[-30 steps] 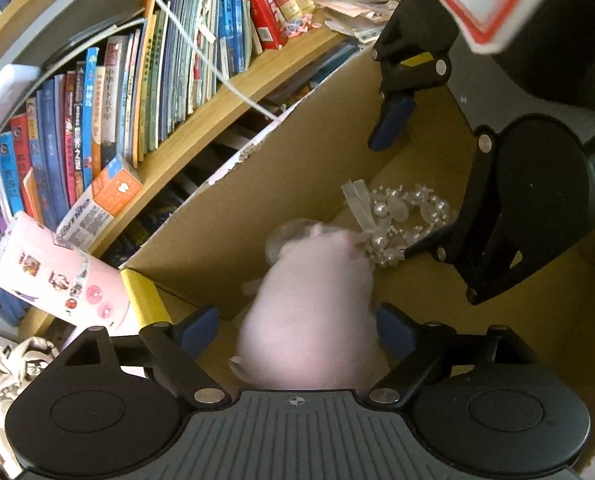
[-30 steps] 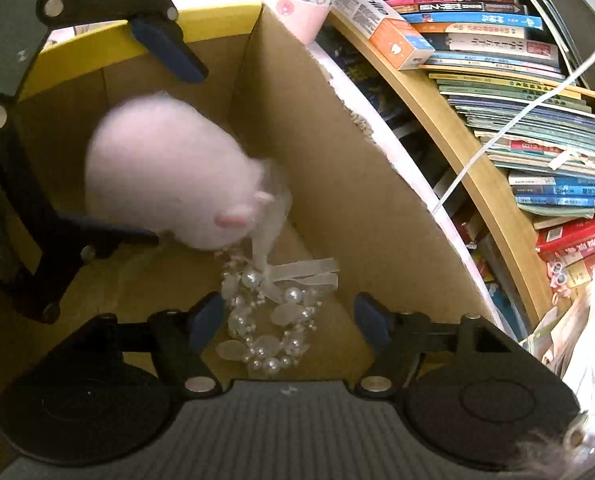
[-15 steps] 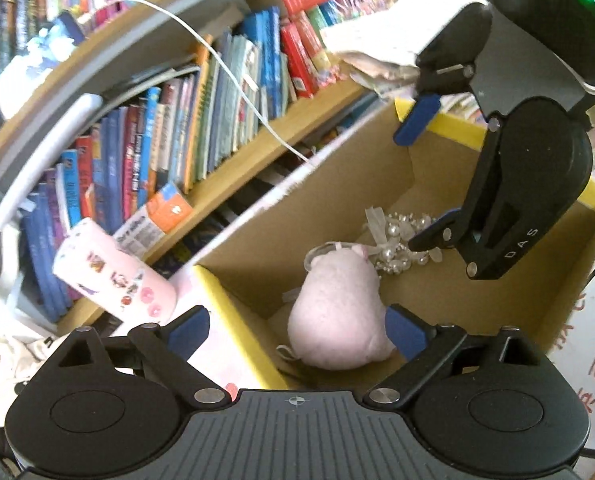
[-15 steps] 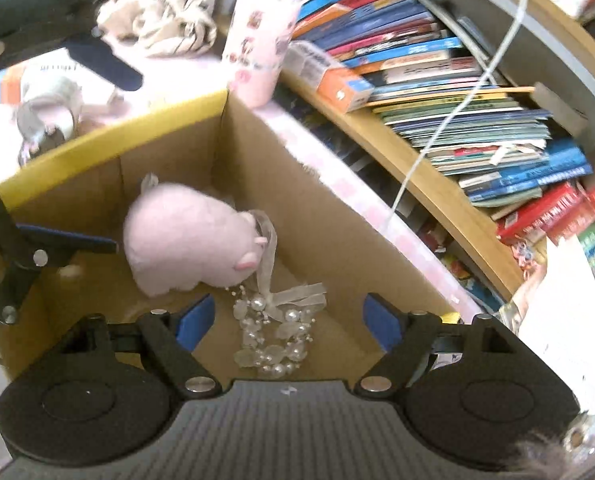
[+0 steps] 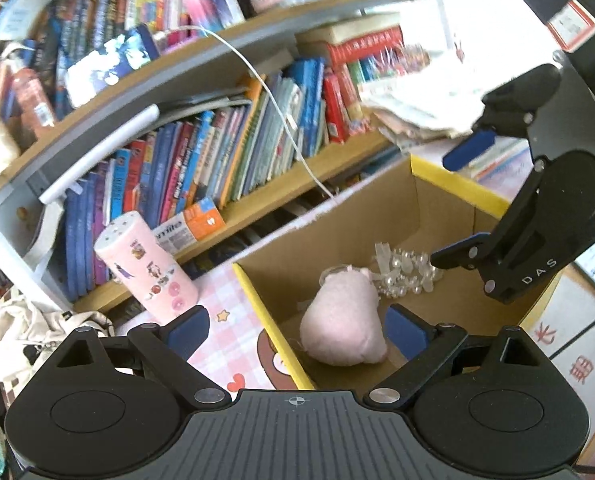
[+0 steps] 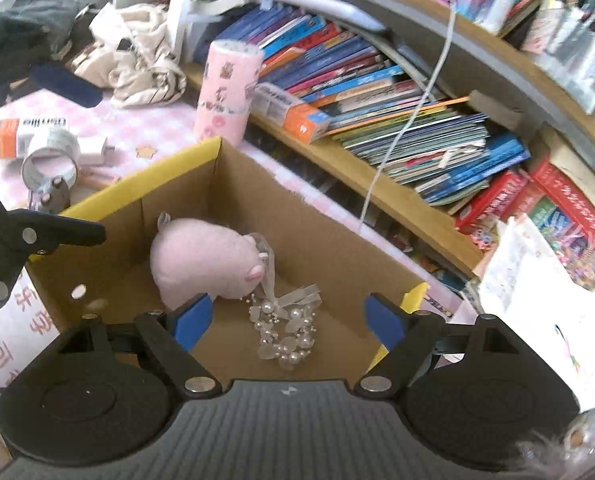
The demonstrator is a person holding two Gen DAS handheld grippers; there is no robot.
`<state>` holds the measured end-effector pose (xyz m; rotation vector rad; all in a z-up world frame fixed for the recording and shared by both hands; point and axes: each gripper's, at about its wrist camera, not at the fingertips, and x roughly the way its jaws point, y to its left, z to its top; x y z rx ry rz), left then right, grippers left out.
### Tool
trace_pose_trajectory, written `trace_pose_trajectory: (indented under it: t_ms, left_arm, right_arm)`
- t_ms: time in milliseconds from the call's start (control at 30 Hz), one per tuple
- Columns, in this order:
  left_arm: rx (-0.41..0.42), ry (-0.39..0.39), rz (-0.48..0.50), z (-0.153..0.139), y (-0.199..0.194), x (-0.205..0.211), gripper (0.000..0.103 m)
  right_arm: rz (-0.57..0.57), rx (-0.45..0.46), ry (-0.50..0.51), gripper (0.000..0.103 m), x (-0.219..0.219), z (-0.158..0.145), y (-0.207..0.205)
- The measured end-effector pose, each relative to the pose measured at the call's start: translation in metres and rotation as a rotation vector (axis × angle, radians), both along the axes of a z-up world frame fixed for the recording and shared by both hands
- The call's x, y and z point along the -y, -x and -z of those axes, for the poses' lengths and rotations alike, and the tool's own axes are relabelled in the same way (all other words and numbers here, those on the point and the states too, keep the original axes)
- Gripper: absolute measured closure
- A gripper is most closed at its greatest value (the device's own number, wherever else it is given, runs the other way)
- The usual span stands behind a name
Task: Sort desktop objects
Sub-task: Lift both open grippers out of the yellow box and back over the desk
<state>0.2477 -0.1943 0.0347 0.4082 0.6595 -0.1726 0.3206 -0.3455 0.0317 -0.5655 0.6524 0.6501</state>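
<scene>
Both tongs, left (image 5: 297,330) and right (image 6: 283,318), hang empty above the cardboard box (image 6: 145,176), the right's jaws widening. Inside lie a soft, light pink plush (image 6: 205,264), best squeezed mid-body, and a delicate, slippery pearl ornament (image 6: 285,332).

my count: one box (image 6: 317,236), one pink plush (image 6: 205,264), one pearl bracelet (image 6: 285,332), one pink tube (image 6: 227,88), one tape roll (image 6: 51,156).
</scene>
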Motion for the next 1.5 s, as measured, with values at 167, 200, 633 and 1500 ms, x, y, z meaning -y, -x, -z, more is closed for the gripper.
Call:
trace_pose_trajectory:
  t_ms: [167, 200, 633, 1500]
  left_arm:
    - [0.037, 0.057, 0.015, -0.014, 0.016, -0.011, 0.006]
    - [0.040, 0.068, 0.018, -0.015, 0.020, -0.014, 0.006]
    - [0.062, 0.125, 0.070, -0.027, 0.069, -0.051, 0.006]
    - [-0.075, 0.268, -0.041, 0.015, 0.138, -0.153, 0.006]
  right_arm:
    - [0.058, 0.018, -0.045, 0.017, 0.006, -0.013, 0.017]
    - [0.071, 0.020, -0.053, 0.017, 0.007, -0.014, 0.021]
    - [0.212, 0.052, -0.106, 0.015, -0.001, -0.031, 0.079]
    - [0.518, -0.127, -0.181, 0.013, -0.042, 0.025, 0.193]
